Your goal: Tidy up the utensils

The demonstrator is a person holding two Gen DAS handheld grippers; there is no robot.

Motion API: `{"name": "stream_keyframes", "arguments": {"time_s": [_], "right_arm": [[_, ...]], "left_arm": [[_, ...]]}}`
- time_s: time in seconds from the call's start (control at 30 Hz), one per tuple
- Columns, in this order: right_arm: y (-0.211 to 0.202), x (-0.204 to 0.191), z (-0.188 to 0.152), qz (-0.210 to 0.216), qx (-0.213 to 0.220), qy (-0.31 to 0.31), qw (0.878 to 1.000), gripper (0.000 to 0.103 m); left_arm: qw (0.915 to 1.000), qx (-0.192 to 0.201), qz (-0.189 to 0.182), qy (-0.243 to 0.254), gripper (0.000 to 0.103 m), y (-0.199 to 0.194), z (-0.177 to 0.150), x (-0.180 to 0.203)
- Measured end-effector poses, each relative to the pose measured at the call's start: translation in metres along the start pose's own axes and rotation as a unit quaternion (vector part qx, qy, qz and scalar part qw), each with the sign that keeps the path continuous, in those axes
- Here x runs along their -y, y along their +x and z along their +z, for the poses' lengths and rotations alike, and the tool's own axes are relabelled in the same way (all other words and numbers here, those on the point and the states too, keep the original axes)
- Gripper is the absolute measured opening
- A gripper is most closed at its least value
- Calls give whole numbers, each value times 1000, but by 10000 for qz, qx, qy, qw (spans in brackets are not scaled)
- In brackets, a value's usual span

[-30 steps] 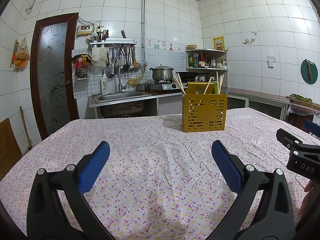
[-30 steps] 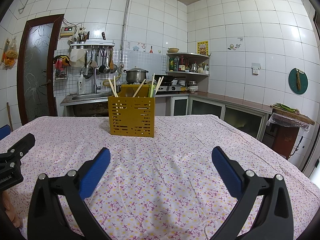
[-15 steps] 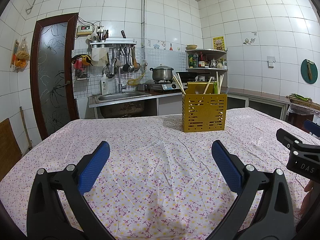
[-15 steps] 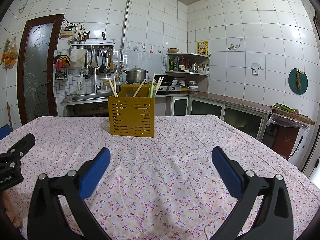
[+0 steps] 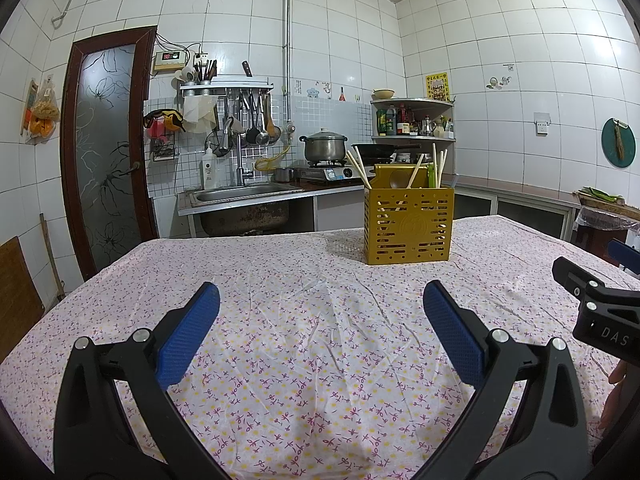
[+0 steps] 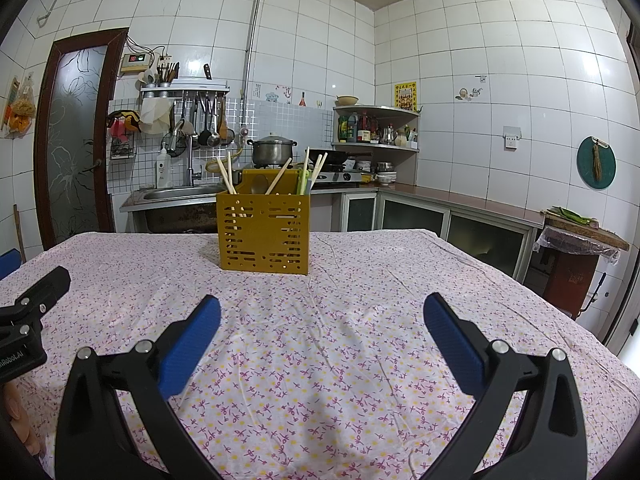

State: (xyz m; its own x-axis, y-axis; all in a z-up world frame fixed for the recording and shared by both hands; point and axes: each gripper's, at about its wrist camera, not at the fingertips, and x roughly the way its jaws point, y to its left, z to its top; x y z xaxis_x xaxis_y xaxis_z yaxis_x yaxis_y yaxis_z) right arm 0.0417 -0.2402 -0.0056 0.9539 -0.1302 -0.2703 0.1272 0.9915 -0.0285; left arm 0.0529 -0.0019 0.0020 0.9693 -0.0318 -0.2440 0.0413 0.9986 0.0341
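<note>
Nothing differs from a second ago: the left tool (image 5: 320, 320) and right tool (image 6: 320, 320) stay spread wide and empty above the flowered cloth (image 5: 320, 344) on the counter. Lettering "DAS" shows on the right tool's body at the left view's edge. The yellow utensil box (image 6: 264, 232) holding chopsticks (image 6: 226, 174) stands far ahead, with bare cloth all around it.
</note>
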Motion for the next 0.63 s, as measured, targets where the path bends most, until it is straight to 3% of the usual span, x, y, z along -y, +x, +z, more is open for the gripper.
{"name": "stream_keyframes", "arguments": {"time_s": [0.63], "right_arm": [[0,-1,0,-2,3,0,10000,99]], "left_arm": [[10000,15,11,25,98,0,0,0]]}}
